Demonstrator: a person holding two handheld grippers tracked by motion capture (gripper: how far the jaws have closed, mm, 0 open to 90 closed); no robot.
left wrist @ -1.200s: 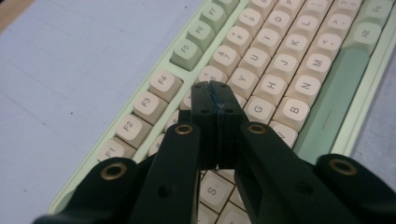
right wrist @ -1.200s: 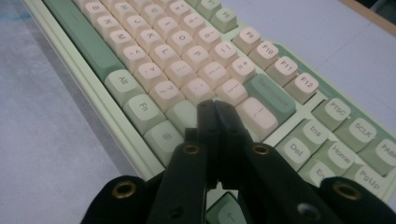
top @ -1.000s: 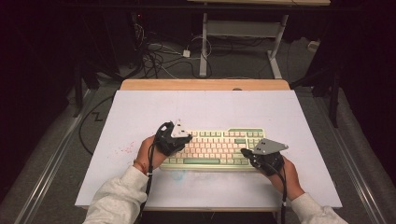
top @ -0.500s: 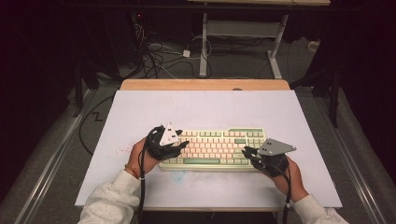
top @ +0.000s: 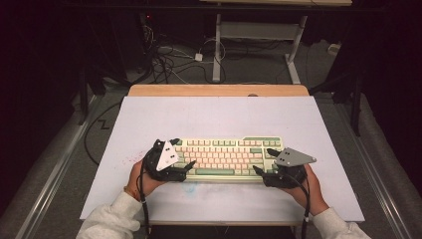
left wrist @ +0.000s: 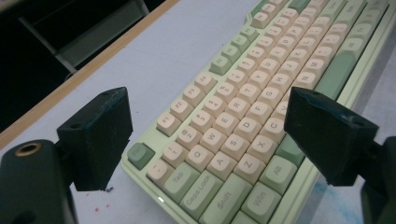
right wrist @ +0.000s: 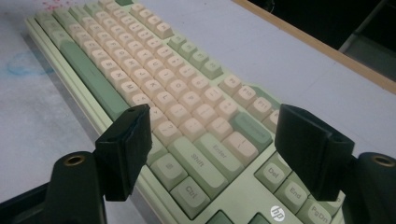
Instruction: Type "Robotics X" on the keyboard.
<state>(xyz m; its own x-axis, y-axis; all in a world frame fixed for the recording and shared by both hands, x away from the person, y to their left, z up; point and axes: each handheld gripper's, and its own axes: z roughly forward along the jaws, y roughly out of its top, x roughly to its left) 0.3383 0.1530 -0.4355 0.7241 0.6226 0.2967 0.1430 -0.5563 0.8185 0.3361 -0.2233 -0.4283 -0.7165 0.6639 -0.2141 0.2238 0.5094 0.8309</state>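
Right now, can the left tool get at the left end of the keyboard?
Probably yes. The left tool sits at the keyboard's left end with its jaws open, having just been opening, one jaw on each side of that end. Nothing lies between.

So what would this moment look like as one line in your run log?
left gripper: jaws just opened, at left end of keyboard | right gripper: jaws just opened, at right end | keyboard: flat on white table, ungripped
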